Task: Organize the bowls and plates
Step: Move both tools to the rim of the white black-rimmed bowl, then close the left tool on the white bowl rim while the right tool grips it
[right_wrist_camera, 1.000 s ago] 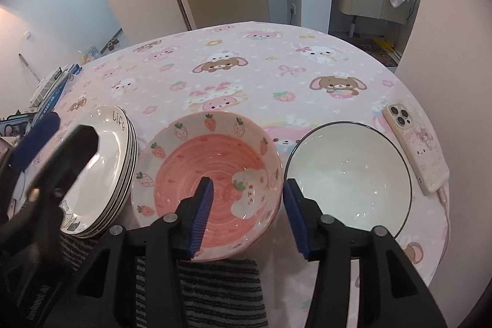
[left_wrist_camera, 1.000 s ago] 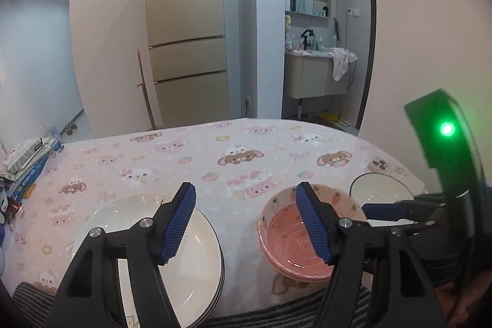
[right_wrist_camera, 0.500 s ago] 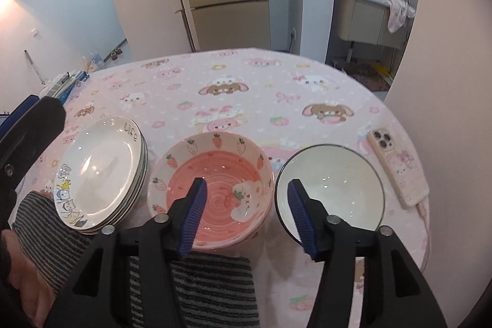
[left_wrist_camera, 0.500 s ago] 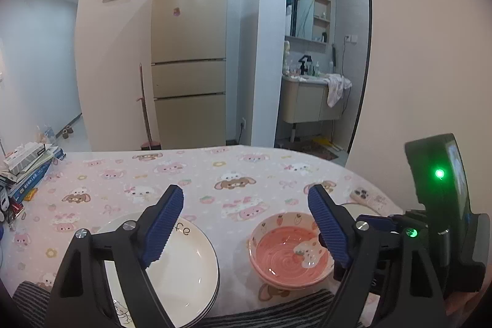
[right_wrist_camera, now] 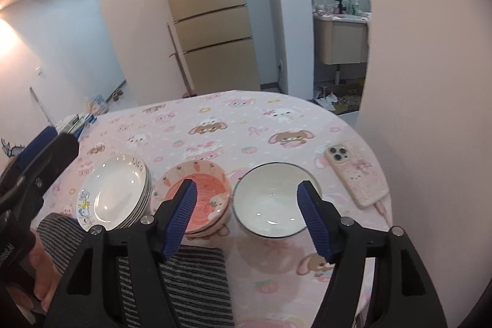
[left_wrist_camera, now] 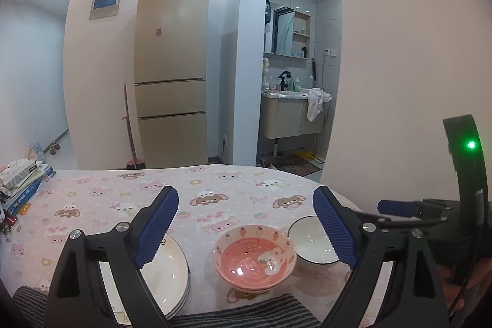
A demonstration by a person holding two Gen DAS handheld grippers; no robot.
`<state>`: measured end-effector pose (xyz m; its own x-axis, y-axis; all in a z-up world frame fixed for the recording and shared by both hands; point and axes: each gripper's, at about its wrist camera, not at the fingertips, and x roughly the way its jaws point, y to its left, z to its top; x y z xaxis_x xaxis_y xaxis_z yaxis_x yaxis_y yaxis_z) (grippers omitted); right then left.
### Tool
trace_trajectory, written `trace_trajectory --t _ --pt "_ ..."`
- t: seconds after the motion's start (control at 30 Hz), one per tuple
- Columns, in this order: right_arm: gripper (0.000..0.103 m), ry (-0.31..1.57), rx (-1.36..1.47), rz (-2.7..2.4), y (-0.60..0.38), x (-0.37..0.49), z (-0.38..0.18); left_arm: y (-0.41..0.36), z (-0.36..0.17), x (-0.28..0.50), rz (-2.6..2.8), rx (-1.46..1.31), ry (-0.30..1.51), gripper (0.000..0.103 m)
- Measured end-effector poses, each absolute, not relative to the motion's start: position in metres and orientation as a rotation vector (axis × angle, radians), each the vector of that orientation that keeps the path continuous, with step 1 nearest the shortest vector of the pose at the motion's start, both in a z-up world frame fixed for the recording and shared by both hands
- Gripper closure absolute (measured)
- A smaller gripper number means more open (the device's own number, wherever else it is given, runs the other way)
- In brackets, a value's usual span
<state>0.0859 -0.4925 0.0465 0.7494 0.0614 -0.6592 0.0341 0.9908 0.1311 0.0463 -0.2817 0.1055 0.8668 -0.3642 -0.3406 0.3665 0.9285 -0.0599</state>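
A stack of white plates sits at the near left of the pink cartoon tablecloth. Right of it stands a stack of pink strawberry bowls, then a white bowl with a dark rim. My left gripper hovers above and behind the dishes, jaws opening, nothing between them. My right gripper is raised over the pink and white bowls, jaws opening and empty.
A phone in a pink case lies by the table's right edge, with a cable. A striped grey cloth hangs at the near edge. Books and boxes pile at the far left. A fridge stands beyond the table.
Both grippers have risen and drawn back from the dishes, and their jaws have spread wider. The dishes have not moved.
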Motion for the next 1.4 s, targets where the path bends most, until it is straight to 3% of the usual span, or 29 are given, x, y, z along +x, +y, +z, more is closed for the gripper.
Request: trace_trajectory --t 0.07,0.5,0.6,0.7,0.77,0.93,1.13,1.4 --pt "0.036 0.711 0.158 0.005 -0.503 0.078 0.048 -0.284 0.101 0.044 -0.398 -0.011 0.356 0.004" --pt "0.035 0.793 0.291 -0.074 -0.558 0.079 -0.002 -0.333 0.048 0.081 -0.502 -0.031 0.668 0.005" --pt "0.035 0.828 0.344 -0.072 -0.565 0.088 -0.021 -0.343 0.029 0.087 -0.498 -0.031 0.749 0.018" --pt "0.035 0.859 0.406 -0.058 -0.571 0.096 -0.039 -0.349 0.010 0.092 -0.548 -0.097 0.857 0.039" --pt "0.036 0.876 0.447 -0.051 -0.575 0.100 -0.048 -0.349 0.000 0.094 -0.589 -0.173 0.935 0.063" --pt "0.046 0.877 0.591 -0.040 -0.589 0.104 -0.065 -0.353 -0.018 0.103 -0.577 -0.283 1.038 0.073" --pt "0.055 0.900 0.723 -0.024 -0.588 0.111 -0.083 -0.362 -0.027 0.117 -0.533 -0.383 1.091 0.074" --pt "0.060 0.872 0.934 -0.072 -0.587 0.112 -0.102 -0.364 -0.042 0.121 -0.457 -0.423 1.159 0.074"
